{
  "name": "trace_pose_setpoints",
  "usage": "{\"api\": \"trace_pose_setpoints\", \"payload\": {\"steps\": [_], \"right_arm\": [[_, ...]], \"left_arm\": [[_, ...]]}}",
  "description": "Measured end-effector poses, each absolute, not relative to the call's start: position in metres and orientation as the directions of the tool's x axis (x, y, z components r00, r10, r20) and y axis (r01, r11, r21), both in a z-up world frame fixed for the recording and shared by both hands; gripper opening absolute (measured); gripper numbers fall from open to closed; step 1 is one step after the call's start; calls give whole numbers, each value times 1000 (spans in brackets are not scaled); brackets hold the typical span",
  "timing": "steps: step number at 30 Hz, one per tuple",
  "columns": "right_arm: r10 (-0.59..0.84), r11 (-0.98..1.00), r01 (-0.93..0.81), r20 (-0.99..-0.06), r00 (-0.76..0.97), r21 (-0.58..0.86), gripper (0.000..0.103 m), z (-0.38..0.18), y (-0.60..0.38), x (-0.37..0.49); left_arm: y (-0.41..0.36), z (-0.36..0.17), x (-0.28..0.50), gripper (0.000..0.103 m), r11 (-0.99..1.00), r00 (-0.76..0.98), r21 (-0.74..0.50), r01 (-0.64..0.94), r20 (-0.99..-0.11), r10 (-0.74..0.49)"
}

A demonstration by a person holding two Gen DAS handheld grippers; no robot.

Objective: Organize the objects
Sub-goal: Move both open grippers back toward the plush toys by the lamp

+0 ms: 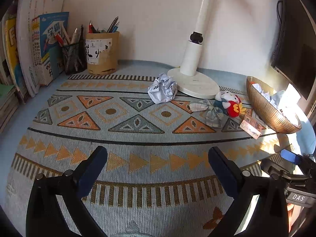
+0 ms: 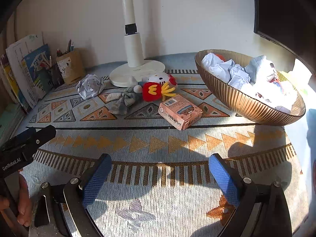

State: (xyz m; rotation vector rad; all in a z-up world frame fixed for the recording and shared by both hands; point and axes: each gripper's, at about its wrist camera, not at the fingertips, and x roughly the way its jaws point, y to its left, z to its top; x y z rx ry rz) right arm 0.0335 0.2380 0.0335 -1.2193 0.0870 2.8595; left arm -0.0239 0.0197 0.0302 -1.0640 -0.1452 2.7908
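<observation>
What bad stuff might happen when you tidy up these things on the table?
The bowl is already heaped with crumpled paper and stands near the table's sunlit edge, so adding more may spill some out. The loose paper ball lies against the lamp base, so a wide-open gripper might bump the lamp. The plush toy touches the cloth; both might lift together.

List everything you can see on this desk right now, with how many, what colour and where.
crumpled paper ball: one, white, loose left of the lamp base
lamp: one, white, at the back wall
plush toy: one, white and red, before the lamp
checked cloth: one, grey, left of the toy
card box: one, pink, left of the bowl
bowl: one, brown ribbed, right, holding crumpled paper
pen holders: two, black mesh and tan, back left
books: several, upright, far left
mat: one, patterned
left gripper: open, empty
right gripper: open, empty
</observation>
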Motion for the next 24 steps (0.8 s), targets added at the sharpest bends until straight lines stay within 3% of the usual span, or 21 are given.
{"api": "trace_pose_setpoints", "payload": {"steps": [13, 17, 19, 24], "right_arm": [[13, -997, -67, -727, -686, 45, 99, 33, 241, 32], [-6, -992, -89, -749, -662, 86, 96, 34, 249, 24], [-56, -984, -91, -746, -664, 154, 91, 42, 255, 19], [-231, -946, -47, -769, -596, 321, 91, 57, 242, -26]], "left_arm": [[14, 24, -30, 102, -985, -704, -158, -73, -691, 163], [9, 24, -40, 100, -967, -654, -223, -126, -714, 250], [2, 31, -47, 97, -956, -626, -253, -151, -724, 291], [-12, 62, -80, 96, -951, -637, -227, -210, -706, 309]]}}
